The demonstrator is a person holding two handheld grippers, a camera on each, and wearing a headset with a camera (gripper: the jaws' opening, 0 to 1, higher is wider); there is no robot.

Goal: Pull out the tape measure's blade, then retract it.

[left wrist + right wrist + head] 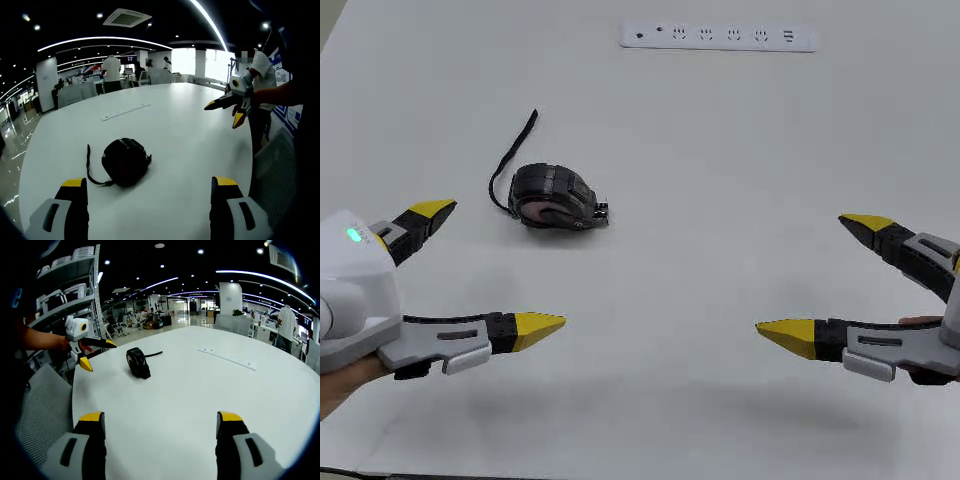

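Note:
A black tape measure [553, 197] with a black wrist strap [510, 160] lies on the white table [720, 150], left of centre, its blade fully wound in. My left gripper [495, 268] stands open at the near left, apart from the tape measure, which lies ahead of it. In the left gripper view the tape measure [125, 161] rests just beyond the jaws of the left gripper [149, 186]. My right gripper [810, 278] is open at the near right, empty. In the right gripper view the tape measure [138, 362] lies far ahead of the right gripper [161, 421], to the left.
A white power strip [718, 37] lies flat at the table's far side. In the gripper views a large office spreads behind the table, with shelving [75, 285], chairs and people standing in the background [111, 72].

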